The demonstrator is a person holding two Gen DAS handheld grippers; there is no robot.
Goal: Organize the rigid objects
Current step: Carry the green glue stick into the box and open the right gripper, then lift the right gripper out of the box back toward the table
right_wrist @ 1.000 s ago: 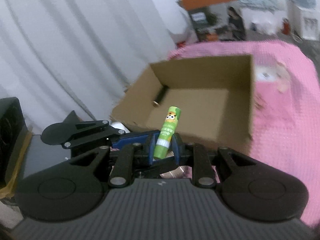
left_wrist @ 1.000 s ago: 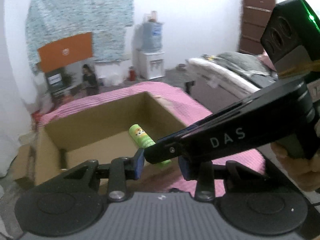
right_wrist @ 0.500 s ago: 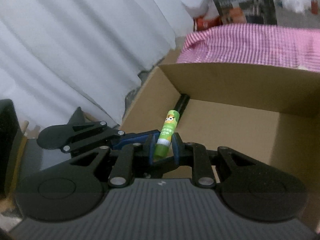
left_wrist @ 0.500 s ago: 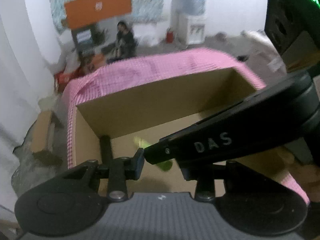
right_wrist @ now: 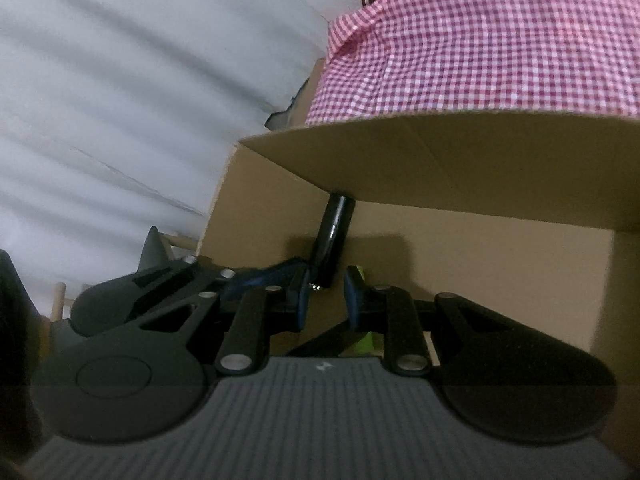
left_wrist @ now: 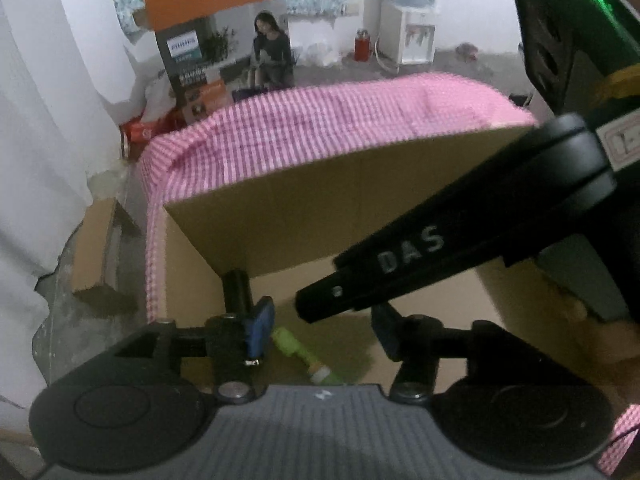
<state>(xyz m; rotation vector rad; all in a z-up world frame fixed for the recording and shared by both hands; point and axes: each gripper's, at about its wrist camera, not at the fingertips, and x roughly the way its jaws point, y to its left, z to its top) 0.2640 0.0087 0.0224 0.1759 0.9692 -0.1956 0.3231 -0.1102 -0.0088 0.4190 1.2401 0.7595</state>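
1. Now both tools are down low inside the cardboard box (left_wrist: 280, 208). A second ago they were up above it. The box sits on the pink checked cloth (right_wrist: 480, 40), and its brown walls fill most of both views.

2. The green glue stick (left_wrist: 298, 350) was pinched in the right tool (right_wrist: 326, 300) a moment ago. Now it is out of that grip. In the left view it is a blurry green shape low in the box, at about 6 o'clock. It could be lying on the floor of the box or just landing there; I cannot tell which.

3. The right tool's pads are close together with a small gap. Nothing is in the gap. Through it you see only the black tube (right_wrist: 334, 236) and brown card. Bits of green peek out behind its 3 o'clock finger.

4. The left tool (left_wrist: 322, 332) has just been opening, and its pads are spread. The glue stick shows low between them, but they do not press on it. One long finger of the right tool crosses in from 2 o'clock.

5. The black tube has stayed in its corner of the box, at about 11 o'clock from the left tool.

6. I think the glue stick is now put away, so both tools can lift out and get the next thing.
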